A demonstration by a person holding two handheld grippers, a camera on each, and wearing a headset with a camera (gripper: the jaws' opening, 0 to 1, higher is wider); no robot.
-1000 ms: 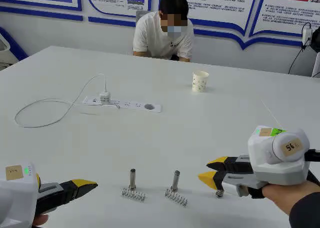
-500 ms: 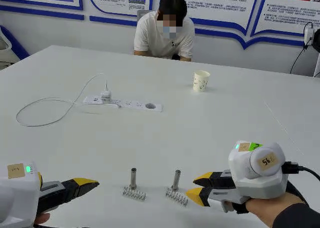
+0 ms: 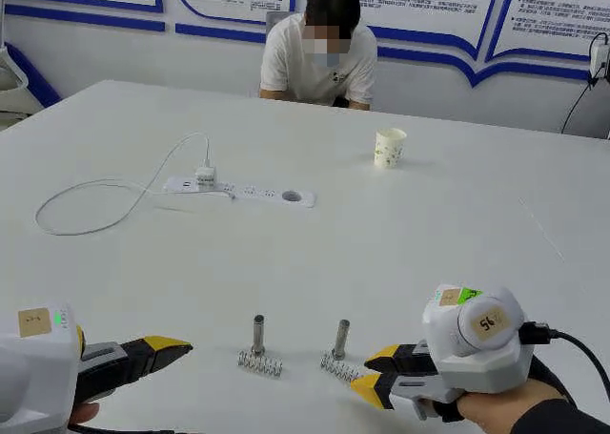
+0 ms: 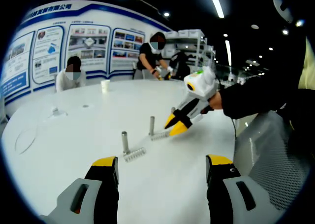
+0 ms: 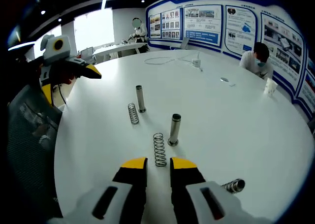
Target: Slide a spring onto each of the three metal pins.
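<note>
The right gripper has slid leftwards across the table over the last second. It has left the third pin, which shows low beside the gripper's body with coils seemingly wrapped round it, and now faces the middle of the row. Its jaws stand a little apart with nothing between them. Their yellow tips sit just short of the near end of a loose spring, which lies flat and points almost straight into the gap.

Right beside that spring stands the middle pin, upright and bare. Further off, the left pin is upright and bare too, with a second spring lying at its foot. The left gripper has stayed low near the table's near-left edge — jaws wide apart and empty, well clear of both pins.

I read the shift as one pin finished and the second begun — two springs are still to be threaded. The next move looks like a short push forward and a pinch on the spring's end. If the tips come in crooked, the coil may roll or the pin get knocked over.
</note>
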